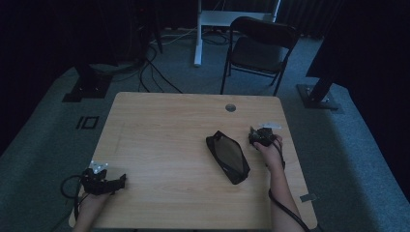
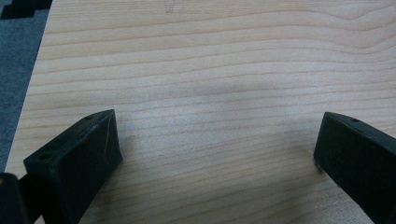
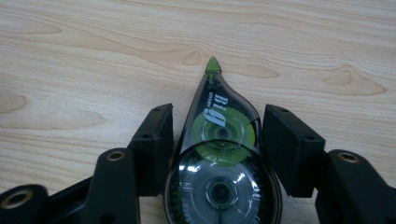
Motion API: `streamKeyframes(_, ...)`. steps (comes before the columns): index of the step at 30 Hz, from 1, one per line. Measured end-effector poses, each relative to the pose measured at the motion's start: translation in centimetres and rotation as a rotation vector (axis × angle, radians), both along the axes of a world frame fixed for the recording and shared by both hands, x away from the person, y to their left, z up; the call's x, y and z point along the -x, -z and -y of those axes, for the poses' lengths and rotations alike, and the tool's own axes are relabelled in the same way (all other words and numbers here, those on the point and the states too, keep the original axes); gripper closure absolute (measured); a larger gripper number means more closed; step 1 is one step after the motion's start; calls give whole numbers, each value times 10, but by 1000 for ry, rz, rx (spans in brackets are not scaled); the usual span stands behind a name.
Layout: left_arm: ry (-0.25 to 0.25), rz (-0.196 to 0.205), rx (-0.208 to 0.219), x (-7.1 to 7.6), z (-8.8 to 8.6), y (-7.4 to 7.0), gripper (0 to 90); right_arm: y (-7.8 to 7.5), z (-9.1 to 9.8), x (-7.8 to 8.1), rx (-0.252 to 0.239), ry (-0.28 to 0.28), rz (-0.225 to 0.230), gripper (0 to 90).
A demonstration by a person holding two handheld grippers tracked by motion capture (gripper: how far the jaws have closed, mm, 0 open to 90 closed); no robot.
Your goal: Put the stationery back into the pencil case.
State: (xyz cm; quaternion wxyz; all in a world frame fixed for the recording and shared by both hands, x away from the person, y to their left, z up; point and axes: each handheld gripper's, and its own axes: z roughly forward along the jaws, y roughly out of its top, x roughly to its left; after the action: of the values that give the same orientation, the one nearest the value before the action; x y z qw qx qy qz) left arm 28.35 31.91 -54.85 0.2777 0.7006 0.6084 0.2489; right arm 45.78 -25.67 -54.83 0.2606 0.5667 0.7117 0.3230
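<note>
1. Right tongs closed around a correction tape dispenser, dark translucent shell, green wheel inside, green tip pointing away along the table.
2. Both black pads pressed against the dispenser's flanks, left pad flush, right pad at the widest bulge: a grasp, seen plainly in the right gripper view.
3. Dispenser lying flat on the wood, tip forward, round end tucked back between the jaws.
4. From the high view: right tongs near the table's right edge, hand wrapped over them, cable trailing back along the forearm.
5. Just to their left, apart from them, a black pencil case lying at a slant on the table.
6. Left tongs down at the near left corner, well apart from case and dispenser.
7. In the left gripper view: left tongs released, jaws spread wide over bare wood, nothing between them, grey floor at the left edge.
8. Beyond the table: a dark folding chair on the floor, cables running across it.
</note>
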Motion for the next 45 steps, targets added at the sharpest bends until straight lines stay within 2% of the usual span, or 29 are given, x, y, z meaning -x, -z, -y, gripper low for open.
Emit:
streamKeyframes(13,0,1,0,0,0,0,6,-5,0,5,-33,6,-38,493)
streamKeyframes(20,0,0,0,0,0,0,6,-16,7,12,-33,20,-26,496)
streamKeyframes(37,0,0,0,0,0,0,6,-55,0,31,-33,-29,9,500)
streamKeyframes(39,0,0,0,0,0,0,6,-61,-2,35,-37,-32,11,500)
streamKeyframes(41,0,0,0,0,0,0,6,-68,-3,39,-69,-29,8,500)
streamKeyframes(45,0,0,0,0,0,0,6,-85,-11,48,-64,-47,37,501)
